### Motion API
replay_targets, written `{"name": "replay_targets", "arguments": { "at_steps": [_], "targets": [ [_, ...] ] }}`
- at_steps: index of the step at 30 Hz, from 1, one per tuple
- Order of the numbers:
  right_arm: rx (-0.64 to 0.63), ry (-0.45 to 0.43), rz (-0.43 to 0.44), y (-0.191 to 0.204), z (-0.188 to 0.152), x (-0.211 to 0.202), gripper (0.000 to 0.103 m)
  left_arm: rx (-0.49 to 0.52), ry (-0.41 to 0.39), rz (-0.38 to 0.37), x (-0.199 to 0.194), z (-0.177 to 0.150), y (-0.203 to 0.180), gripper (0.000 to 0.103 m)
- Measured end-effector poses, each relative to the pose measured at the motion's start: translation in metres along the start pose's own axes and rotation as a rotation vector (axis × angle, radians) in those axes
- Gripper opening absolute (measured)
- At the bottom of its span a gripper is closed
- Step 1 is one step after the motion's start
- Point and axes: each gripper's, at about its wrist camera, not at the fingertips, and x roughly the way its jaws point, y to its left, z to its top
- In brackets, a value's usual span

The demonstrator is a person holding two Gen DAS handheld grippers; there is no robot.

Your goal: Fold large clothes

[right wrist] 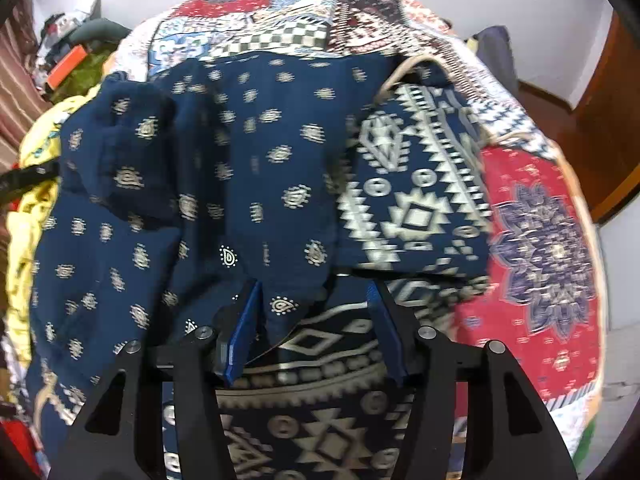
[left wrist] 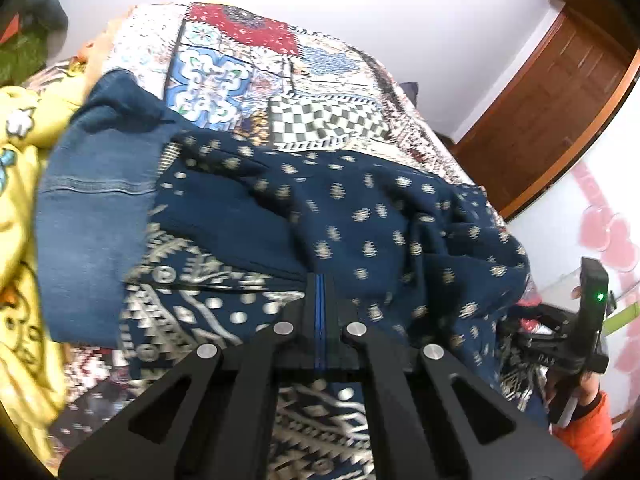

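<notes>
A large navy garment (left wrist: 360,216) with small cream motifs and a wide geometric cream border lies bunched on the patchwork bed cover. It fills the right wrist view too (right wrist: 248,160). My left gripper (left wrist: 320,280) is shut, its fingers pressed together against the garment's fold; whether cloth is pinched between them is hidden. My right gripper (right wrist: 312,300) is open, and a flap of the navy cloth hangs between its blue pads (right wrist: 246,312), nearer the left one. The right gripper also shows in the left wrist view (left wrist: 576,328) at the garment's right end.
A pair of blue jeans (left wrist: 96,200) lies to the left of the garment. A yellow printed cloth (left wrist: 20,208) lies further left. The patchwork bed cover (right wrist: 532,216) spreads under everything. A wooden door (left wrist: 552,108) stands at the right.
</notes>
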Motion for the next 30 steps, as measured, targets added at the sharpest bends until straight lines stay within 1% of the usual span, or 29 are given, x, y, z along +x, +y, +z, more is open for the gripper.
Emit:
{"name": "replay_targets", "arguments": {
  "at_steps": [2, 4, 6, 8, 12, 13, 14, 15, 17, 18, 19, 21, 24, 25, 26, 27, 30],
  "targets": [
    [0.006, -0.002, -0.020, -0.004, -0.001, -0.003, 0.051, 0.013, 0.024, -0.006, -0.004, 0.000, 0.001, 0.000],
    [0.027, -0.005, -0.012, -0.008, -0.002, -0.007, 0.051, 0.044, 0.037, 0.018, -0.006, -0.003, -0.004, 0.001],
    [0.026, -0.012, -0.020, -0.008, -0.002, -0.013, 0.051, 0.082, 0.055, 0.030, -0.004, -0.008, -0.014, 0.004],
    [0.037, -0.031, -0.014, -0.007, 0.000, -0.024, 0.051, 0.106, 0.067, 0.022, -0.005, -0.016, -0.023, 0.012],
    [0.046, -0.108, 0.057, 0.003, 0.007, -0.053, 0.051, 0.176, 0.080, -0.022, 0.005, -0.022, -0.050, 0.024],
    [0.037, -0.134, 0.085, 0.008, 0.010, -0.063, 0.051, 0.198, 0.079, -0.041, 0.006, -0.023, -0.061, 0.031],
    [0.030, -0.147, 0.104, 0.013, 0.013, -0.066, 0.051, 0.215, 0.077, -0.055, 0.008, -0.023, -0.070, 0.037],
    [0.022, -0.156, 0.124, 0.019, 0.015, -0.069, 0.051, 0.232, 0.072, -0.067, 0.009, -0.024, -0.081, 0.039],
    [-0.007, -0.159, 0.158, 0.031, 0.018, -0.070, 0.052, 0.254, 0.087, -0.091, 0.015, -0.026, -0.093, 0.041],
    [-0.021, -0.153, 0.168, 0.035, 0.019, -0.068, 0.053, 0.274, 0.100, -0.100, 0.017, -0.029, -0.101, 0.041],
    [-0.038, -0.139, 0.176, 0.040, 0.018, -0.064, 0.053, 0.299, 0.109, -0.092, 0.022, -0.032, -0.108, 0.041],
    [-0.070, -0.096, 0.170, 0.048, 0.015, -0.050, 0.053, 0.355, 0.132, -0.039, 0.035, -0.041, -0.119, 0.041],
    [-0.099, -0.001, 0.155, 0.053, 0.003, -0.024, 0.053, 0.375, 0.189, -0.009, 0.051, -0.054, -0.118, 0.042],
    [-0.097, 0.018, 0.156, 0.052, 0.001, -0.019, 0.053, 0.381, 0.202, 0.008, 0.056, -0.060, -0.115, 0.042],
    [-0.087, 0.046, 0.165, 0.048, -0.002, -0.011, 0.053, 0.389, 0.195, 0.021, 0.058, -0.063, -0.113, 0.046],
    [-0.075, 0.065, 0.176, 0.044, -0.004, -0.007, 0.053, 0.395, 0.176, 0.023, 0.057, -0.066, -0.111, 0.047],
    [-0.031, 0.075, 0.230, 0.031, -0.004, -0.007, 0.056, 0.397, 0.163, 0.031, 0.051, -0.071, -0.108, 0.050]
  ]
}}
